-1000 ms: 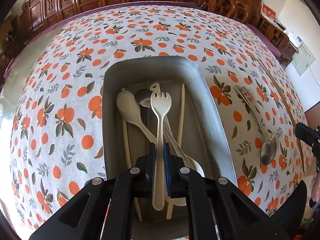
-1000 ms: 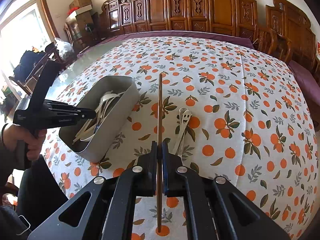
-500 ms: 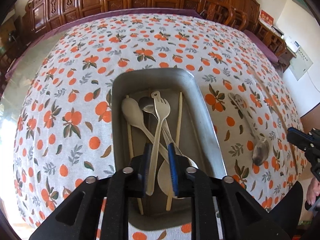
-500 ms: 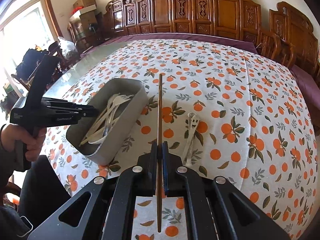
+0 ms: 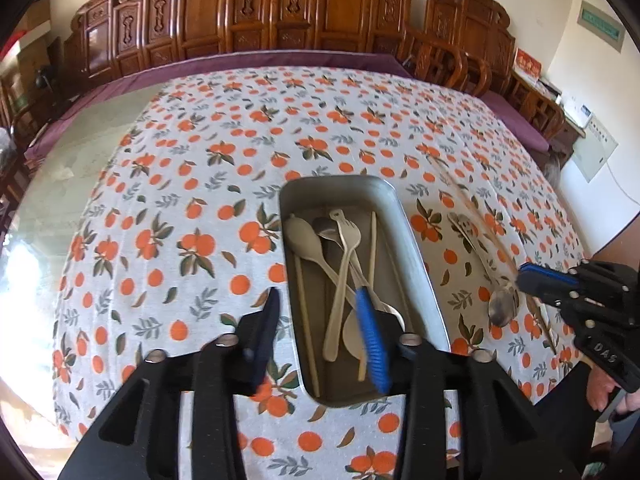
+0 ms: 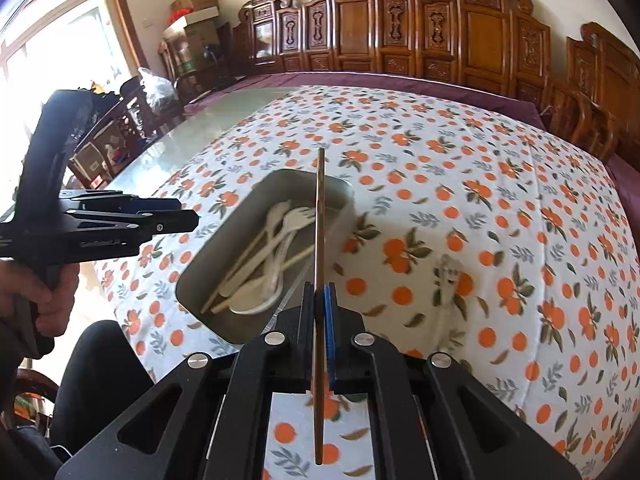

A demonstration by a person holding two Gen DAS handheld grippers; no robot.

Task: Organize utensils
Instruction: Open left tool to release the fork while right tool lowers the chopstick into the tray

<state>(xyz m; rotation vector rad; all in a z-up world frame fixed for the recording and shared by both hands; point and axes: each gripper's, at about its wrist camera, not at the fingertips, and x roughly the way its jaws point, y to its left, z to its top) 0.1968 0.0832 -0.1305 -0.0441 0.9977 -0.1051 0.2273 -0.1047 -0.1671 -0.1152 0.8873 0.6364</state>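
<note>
A grey metal tray (image 5: 416, 248) on the orange-print tablecloth holds a beige fork (image 5: 345, 264), beige spoons, a metal spoon and chopsticks. My left gripper (image 5: 316, 304) is open and empty, raised over the tray's near end. My right gripper (image 6: 319, 292) is shut on a brown chopstick (image 6: 319, 216), held above the tray's right rim (image 6: 344, 216). In the left wrist view the right gripper (image 5: 532, 278) comes in from the right. A metal slotted spoon (image 5: 486, 264) lies on the cloth right of the tray; it also shows in the right wrist view (image 6: 448, 280).
Carved wooden chairs (image 5: 280, 20) line the far side of the table. A bare glass tabletop strip (image 5: 80, 160) lies left of the cloth. The person's left hand (image 6: 52, 296) grips the left gripper handle.
My left gripper opened, dropped the beige fork into the tray and pulled back upward. My right gripper carried the chopstick left, from over the cloth to over the tray.
</note>
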